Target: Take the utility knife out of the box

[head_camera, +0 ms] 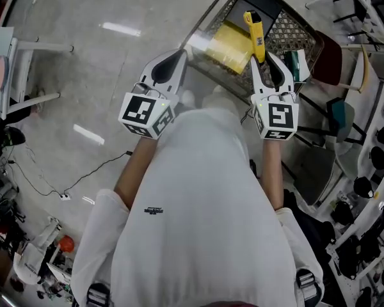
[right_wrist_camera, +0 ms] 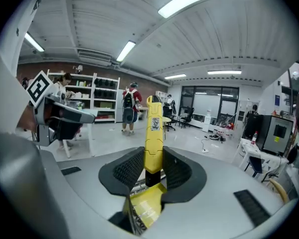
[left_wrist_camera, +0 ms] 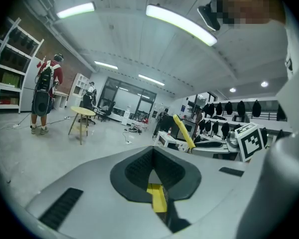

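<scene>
Above the wire box (head_camera: 287,29), clear of its rim, the yellow utility knife (head_camera: 255,34) stands nearly upright in the right hand-held gripper (head_camera: 267,62), whose jaws clamp its lower end. The left hand-held gripper (head_camera: 173,62) hangs near the box's left corner, closed on nothing. The knife looks light, stiff and smooth-sided, so I judge a hold across the flat handle sides the surest; a loose pinch could let it swivel. Only the head view shows the box and the yellow pack (head_camera: 229,47) lying in it. The right gripper view shows what the head view cannot: ribbed pads (right_wrist_camera: 127,171) pressing both handle sides.
</scene>
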Demonstrator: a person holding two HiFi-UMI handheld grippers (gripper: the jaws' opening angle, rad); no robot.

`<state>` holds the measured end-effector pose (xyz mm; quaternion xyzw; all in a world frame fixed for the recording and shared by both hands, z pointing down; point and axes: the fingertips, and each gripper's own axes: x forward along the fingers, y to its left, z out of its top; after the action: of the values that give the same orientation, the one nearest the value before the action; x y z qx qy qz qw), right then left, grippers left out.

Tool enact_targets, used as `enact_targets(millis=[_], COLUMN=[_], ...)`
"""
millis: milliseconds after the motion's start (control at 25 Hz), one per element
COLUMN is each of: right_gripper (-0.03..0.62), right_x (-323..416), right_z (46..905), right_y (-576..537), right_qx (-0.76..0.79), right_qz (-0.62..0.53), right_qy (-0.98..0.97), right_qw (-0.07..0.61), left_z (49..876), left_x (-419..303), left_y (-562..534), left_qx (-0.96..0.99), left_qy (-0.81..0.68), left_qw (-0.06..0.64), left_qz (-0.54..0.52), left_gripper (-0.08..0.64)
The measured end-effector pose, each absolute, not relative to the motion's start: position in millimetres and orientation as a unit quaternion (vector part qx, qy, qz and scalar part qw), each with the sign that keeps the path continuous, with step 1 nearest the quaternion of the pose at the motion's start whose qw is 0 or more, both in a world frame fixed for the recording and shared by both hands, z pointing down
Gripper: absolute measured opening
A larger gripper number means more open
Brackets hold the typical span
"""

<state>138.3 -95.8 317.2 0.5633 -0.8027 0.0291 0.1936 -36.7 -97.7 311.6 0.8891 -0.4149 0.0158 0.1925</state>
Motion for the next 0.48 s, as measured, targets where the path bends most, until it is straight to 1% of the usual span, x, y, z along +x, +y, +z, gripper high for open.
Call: enact_targets(millis=[240,480], right_gripper=[0.106,0.106], right_x=[134.8,138.4], right_z=[285.2,270.9], right_y=[-89.2,-74.6], right_qx=[0.591,0.609], right_qz=[0.015,0.011], right_qy=[-0.794,-0.787], right_qw=[0.140,0.097], left_z=[300.9,295.1], left_x=[-41.9,-38.0], left_y=[-94.2,-90.9], left_qx=[0.892,0.894], left_qy=[-0.415,-0.412], left_qw=[0.181,0.176], left_qz=[0.011,0.005], left_gripper=[0.002,0.002])
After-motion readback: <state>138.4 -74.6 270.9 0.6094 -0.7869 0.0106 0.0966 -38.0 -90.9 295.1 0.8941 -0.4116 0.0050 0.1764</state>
